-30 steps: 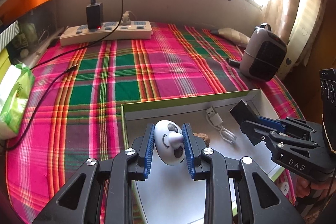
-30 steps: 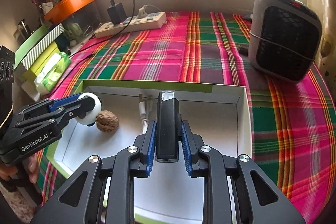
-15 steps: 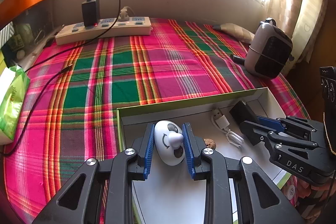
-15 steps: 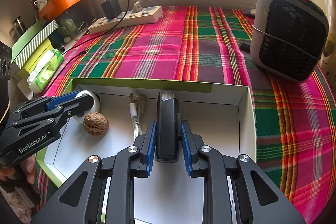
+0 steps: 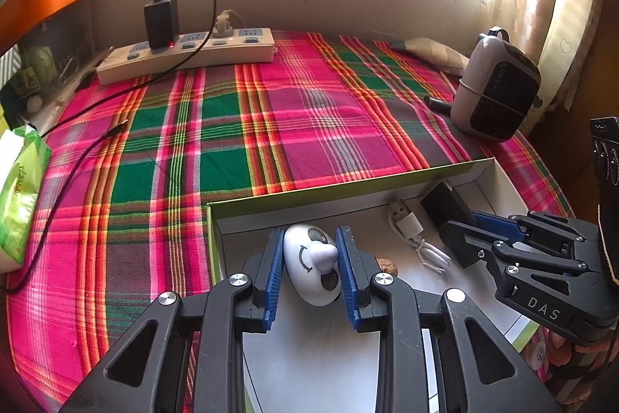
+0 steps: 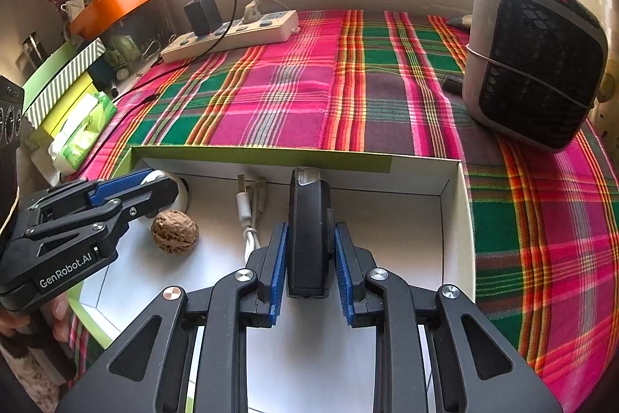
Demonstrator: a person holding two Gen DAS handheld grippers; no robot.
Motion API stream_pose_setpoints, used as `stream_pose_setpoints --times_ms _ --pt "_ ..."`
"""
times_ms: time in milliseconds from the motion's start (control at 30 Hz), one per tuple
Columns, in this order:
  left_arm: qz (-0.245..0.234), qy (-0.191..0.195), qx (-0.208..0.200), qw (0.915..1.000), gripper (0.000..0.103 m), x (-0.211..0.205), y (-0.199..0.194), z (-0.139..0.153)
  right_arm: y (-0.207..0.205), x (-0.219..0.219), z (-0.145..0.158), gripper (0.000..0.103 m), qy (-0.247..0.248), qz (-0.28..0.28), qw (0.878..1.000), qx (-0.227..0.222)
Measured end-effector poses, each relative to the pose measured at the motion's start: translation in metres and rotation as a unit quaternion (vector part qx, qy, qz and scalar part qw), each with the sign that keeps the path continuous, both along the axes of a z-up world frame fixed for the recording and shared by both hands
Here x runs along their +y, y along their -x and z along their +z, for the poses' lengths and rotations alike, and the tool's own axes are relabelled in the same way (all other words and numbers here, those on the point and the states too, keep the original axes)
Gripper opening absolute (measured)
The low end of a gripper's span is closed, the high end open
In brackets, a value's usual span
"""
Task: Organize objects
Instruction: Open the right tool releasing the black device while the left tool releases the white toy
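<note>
We hold the left hand-held gripper (image 5: pixel 311 268) closed on a white egg-shaped toy (image 5: pixel 311 264) with a drawn face, its blue pads (image 5: pixel 272 273) pressing both sides of the toy. It sits over the left end of a shallow white box (image 5: pixel 348 188) with a green rim, which lies on the plaid-covered bench (image 5: pixel 240 126). Our right hand-held gripper (image 6: pixel 309 250) is clamped on a slim black device (image 6: pixel 308 235) standing on edge over the right half of the same box, with its pale tip toward the far wall of the box.

Between the two held things, on the box floor, lie a walnut (image 6: pixel 175 232) and a coiled white USB cable (image 6: pixel 247 215); the walnut is just beside the toy, the cable just beside the black device.

Beyond the box the cloth is open up to a white power strip (image 5: pixel 185 55) carrying a black charger (image 5: pixel 161 22), whose black cord (image 5: pixel 77 165) trails across the left of the cloth. A grey fan heater (image 6: pixel 536 57) stands at the right, near the box's far right corner. A green tissue pack (image 5: pixel 17 196) rests at the left edge.
</note>
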State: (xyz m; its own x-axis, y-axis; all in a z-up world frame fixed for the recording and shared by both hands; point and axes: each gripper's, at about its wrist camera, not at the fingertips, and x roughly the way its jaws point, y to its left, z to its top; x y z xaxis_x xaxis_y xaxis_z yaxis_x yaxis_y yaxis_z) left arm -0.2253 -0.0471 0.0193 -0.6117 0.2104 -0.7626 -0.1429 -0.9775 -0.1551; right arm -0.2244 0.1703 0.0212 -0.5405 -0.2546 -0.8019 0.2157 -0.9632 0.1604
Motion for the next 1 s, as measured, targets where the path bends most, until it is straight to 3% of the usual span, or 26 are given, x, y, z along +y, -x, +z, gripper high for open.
stream_pose_setpoints --times_ms 267,333,600,700,1000 --pt "0.0 -0.001 -0.001 1.0 0.026 0.0006 0.0002 0.0005 0.0004 0.0001 -0.0008 0.026 0.004 -0.004 1.0 0.0" --pt "0.001 -0.001 0.0 1.0 0.026 0.0008 0.0002 0.0008 0.0005 -0.0009 -0.0004 0.032 0.003 -0.006 1.0 0.0" --pt "0.0 0.001 0.0 1.0 0.028 0.0019 0.0005 0.0002 0.0004 -0.0014 -0.0003 0.034 0.0 -0.009 1.0 0.002" --pt "0.003 0.0 0.003 1.0 0.032 0.0018 0.0001 0.0009 -0.0012 -0.0006 0.0008 0.041 0.002 -0.008 1.0 0.004" --pt "0.011 -0.007 0.005 0.9999 0.034 -0.0015 -0.006 0.0059 -0.0077 -0.0011 0.0063 0.041 -0.001 -0.012 1.0 0.01"
